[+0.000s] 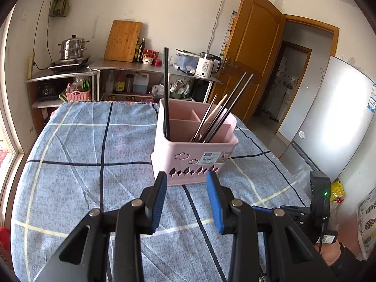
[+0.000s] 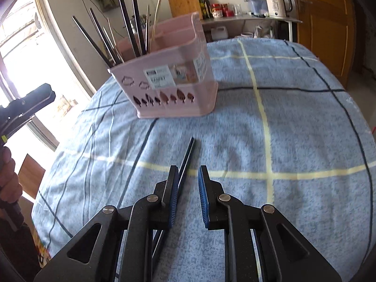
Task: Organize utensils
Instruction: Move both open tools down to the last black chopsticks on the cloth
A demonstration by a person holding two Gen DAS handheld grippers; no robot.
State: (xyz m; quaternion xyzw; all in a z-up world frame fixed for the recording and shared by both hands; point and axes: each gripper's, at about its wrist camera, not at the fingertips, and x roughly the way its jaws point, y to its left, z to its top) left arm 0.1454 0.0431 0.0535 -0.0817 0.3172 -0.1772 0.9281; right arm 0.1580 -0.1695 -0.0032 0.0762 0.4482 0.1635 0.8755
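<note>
Now | both hand-held grippers released | right hand-held gripper over chopsticks | basket ahead

A basket stands on the bench mid-frame, chopsticks upright in its near compartments. In the right wrist view a chopstick pair lies on the bench before the basket, lower centre, between the right tongs, against the left pad.

clear: blue checked tablecloth right of pink plastic utensil basket | obstacles: basket; leaning dark chopsticks overhead
</note>
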